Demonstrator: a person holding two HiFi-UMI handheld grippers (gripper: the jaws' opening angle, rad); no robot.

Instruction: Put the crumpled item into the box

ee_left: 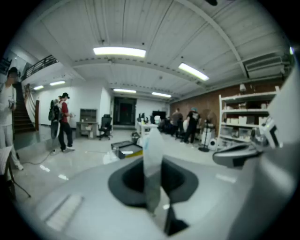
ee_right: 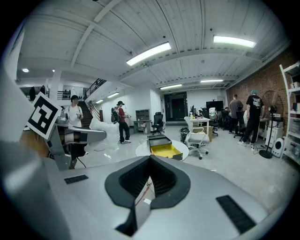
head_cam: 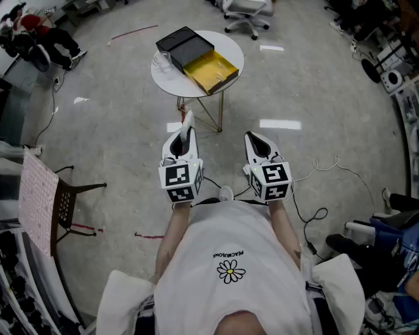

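Note:
A round white table [head_cam: 230, 47] stands ahead of me on gold legs. On it lie a black lid [head_cam: 184, 44] and an open box with a yellow inside [head_cam: 211, 72], which also shows as the box [ee_right: 166, 150] and the box [ee_left: 125, 149]. A clear crumpled item [head_cam: 162, 61] sits at the table's left edge beside the lid. Both grippers hang at waist height, well short of the table. My left gripper [head_cam: 188, 124] is shut on a thin pale translucent strip [ee_left: 153, 145] that sticks out past its jaws. My right gripper [head_cam: 253, 138] is shut with nothing in it.
A white office chair [head_cam: 246, 16] stands beyond the table. A dark chair with a pink patterned board [head_cam: 38, 199] is at my left. Cables [head_cam: 315, 216] trail on the floor at right. Several people [ee_left: 63, 123] stand far off, and shelves [ee_left: 243, 117] line the right wall.

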